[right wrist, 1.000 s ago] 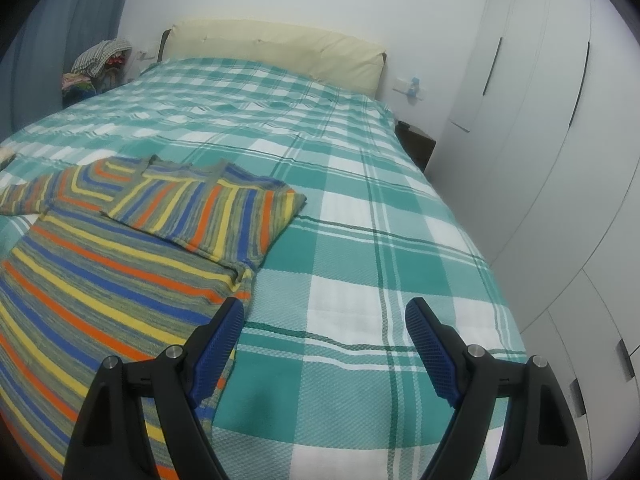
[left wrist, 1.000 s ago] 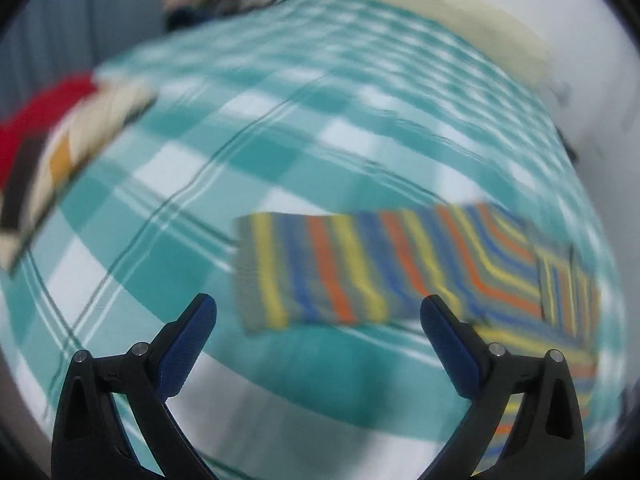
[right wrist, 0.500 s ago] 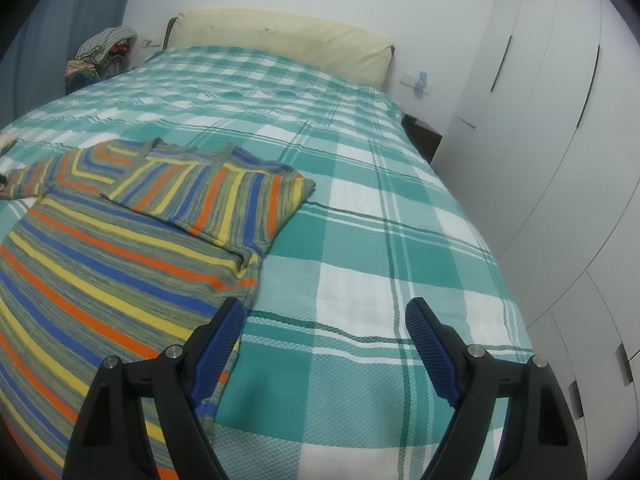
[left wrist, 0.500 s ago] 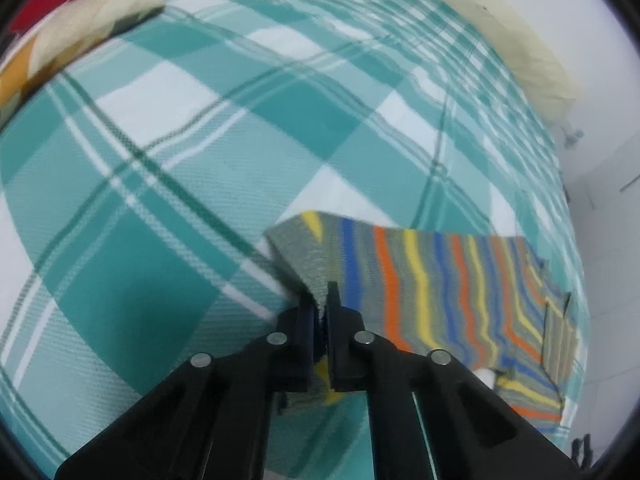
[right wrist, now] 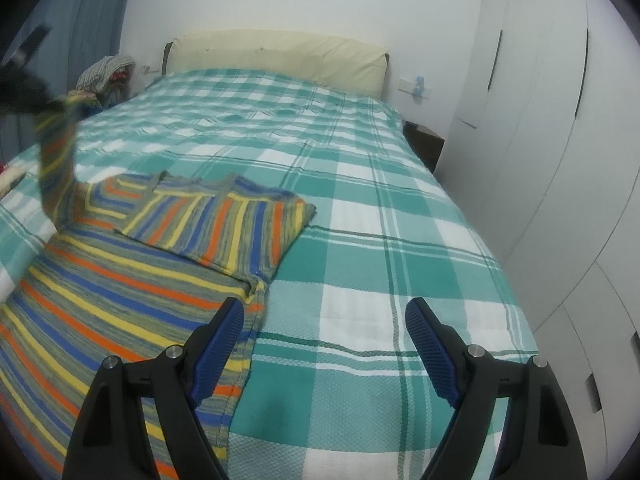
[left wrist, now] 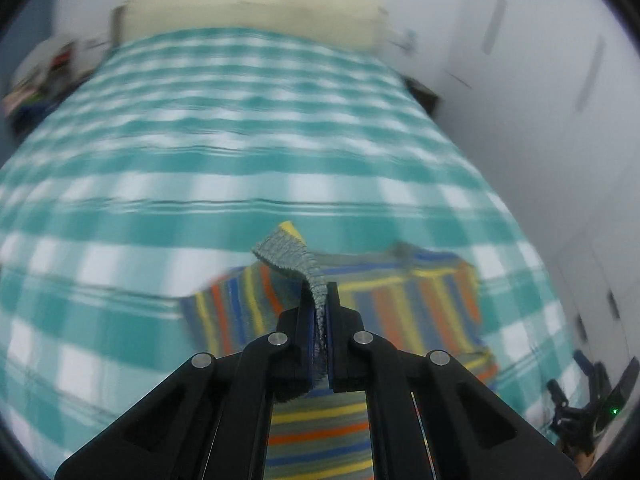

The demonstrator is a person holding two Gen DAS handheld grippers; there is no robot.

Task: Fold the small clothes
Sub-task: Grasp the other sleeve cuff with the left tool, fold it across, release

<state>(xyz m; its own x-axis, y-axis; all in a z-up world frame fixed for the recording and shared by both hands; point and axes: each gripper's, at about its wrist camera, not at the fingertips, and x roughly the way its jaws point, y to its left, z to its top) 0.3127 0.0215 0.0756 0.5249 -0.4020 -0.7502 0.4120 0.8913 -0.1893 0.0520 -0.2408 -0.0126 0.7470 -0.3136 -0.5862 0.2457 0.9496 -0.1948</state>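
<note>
The left gripper [left wrist: 319, 312] has its jaws clamped on the cuff of the striped sweater's [right wrist: 120, 288] sleeve [right wrist: 56, 160], lifting it off the checked bedspread [right wrist: 380, 220] — presumably to fold it across the body — while the right gripper [right wrist: 324, 344] hovers wide and empty; no readable labels anywhere.

A sweater [right wrist: 120, 280] striped orange, yellow, blue and grey lies on a teal-and-white checked bedspread [right wrist: 360, 240].
</note>
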